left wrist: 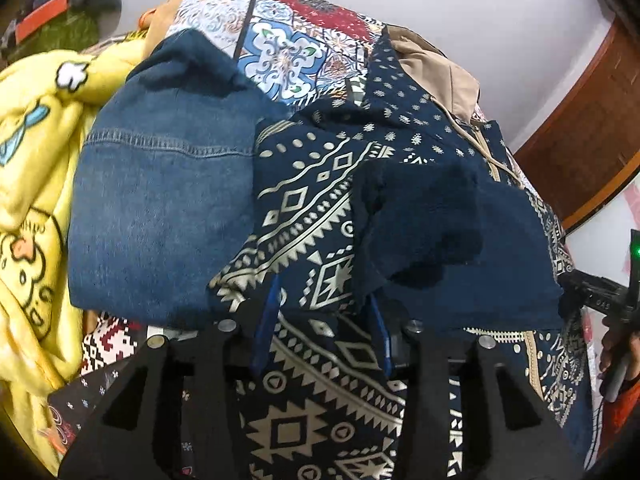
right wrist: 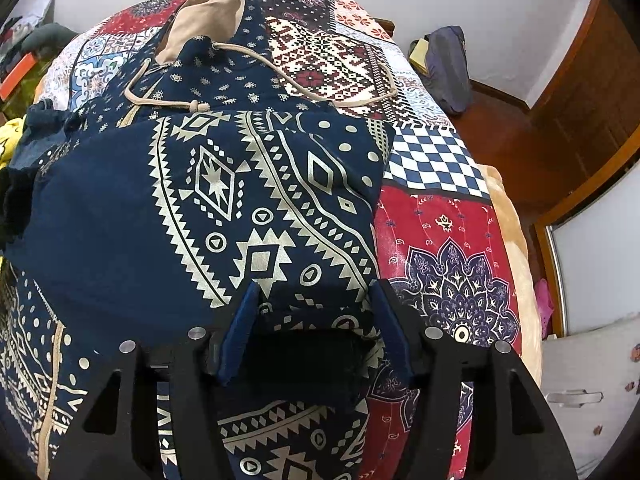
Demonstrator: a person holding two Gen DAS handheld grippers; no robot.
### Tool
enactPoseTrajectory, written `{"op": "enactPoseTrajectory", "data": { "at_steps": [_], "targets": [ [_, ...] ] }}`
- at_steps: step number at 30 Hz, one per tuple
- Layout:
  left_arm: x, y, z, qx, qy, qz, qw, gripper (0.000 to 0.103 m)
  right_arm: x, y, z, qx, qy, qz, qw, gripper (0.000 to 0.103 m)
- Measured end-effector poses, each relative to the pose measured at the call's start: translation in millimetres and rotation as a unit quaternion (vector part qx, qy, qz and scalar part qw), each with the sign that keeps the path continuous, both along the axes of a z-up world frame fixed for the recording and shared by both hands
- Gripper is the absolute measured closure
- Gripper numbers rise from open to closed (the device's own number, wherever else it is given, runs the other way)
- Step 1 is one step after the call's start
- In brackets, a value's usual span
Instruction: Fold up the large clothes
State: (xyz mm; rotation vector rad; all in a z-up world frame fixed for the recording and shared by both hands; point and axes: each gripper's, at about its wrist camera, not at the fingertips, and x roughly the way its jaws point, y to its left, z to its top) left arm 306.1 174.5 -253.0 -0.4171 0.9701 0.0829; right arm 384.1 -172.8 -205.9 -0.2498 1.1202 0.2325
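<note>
Your two grippers hang over a navy hoodie (right wrist: 224, 208) printed in cream geometric bands, spread across a patchwork bedspread (right wrist: 448, 240) with its tan-lined hood (right wrist: 200, 24) toward the wall and the drawstring (right wrist: 320, 92) trailing over the quilt. Both sleeves look already laid in over the chest.

In the left wrist view, your left gripper (left wrist: 320, 332) stands with its blue pads apart, patterned cloth lying between them and the dark sleeve cuff (left wrist: 420, 224) just ahead; nothing is pinched. In the right wrist view, your right gripper (right wrist: 316, 332) is likewise spread, straddling the dark ribbed cuff of the folded-in sleeve without pressing on it.

A folded denim garment (left wrist: 160, 200) lies beside the hoodie on the left, touching its edge, with a yellow cartoon blanket (left wrist: 36, 184) beyond.

By the look of it, the hoodie is thick, fleecy and limp: it should drape and sag rather than hold a crease, and its weight will likely drag loose layers out of line. The print looks matte, so the pads should bite well. Your best holds are probably the doubled edges, the hem corners or the shoulder seams, taking all layers at once; a pinch on the top layer alone would likely peel the sleeve back open. Keep clear of the drawstring.
</note>
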Motion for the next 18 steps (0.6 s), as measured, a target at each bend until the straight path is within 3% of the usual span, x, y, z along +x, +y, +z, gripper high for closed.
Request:
{"op": "enactPoseTrajectory", "data": {
  "at_steps": [5, 9, 13, 18],
  "targets": [
    [-15, 15, 5, -0.024, -0.010, 0.040, 0.9989, 0.060, 1, 0, -1, -0.001, 0.004, -0.003, 1.000, 0.047],
    [-26, 25, 8, 0.037, 0.007, 0.067, 0.9970, 0.060, 2, 1, 0, -0.002, 0.009, -0.006, 1.000, 0.047],
    [-34, 28, 15, 0.088, 0.020, 0.049, 0.9947, 0.060, 1, 2, 6, -0.006, 0.012, -0.007, 1.000, 0.047],
    [-29, 22, 43, 0.141, 0.006, 0.013, 0.9899, 0.060, -3, 3, 33, 0.023, -0.007, -0.001, 1.000, 0.047]
  ]
}}
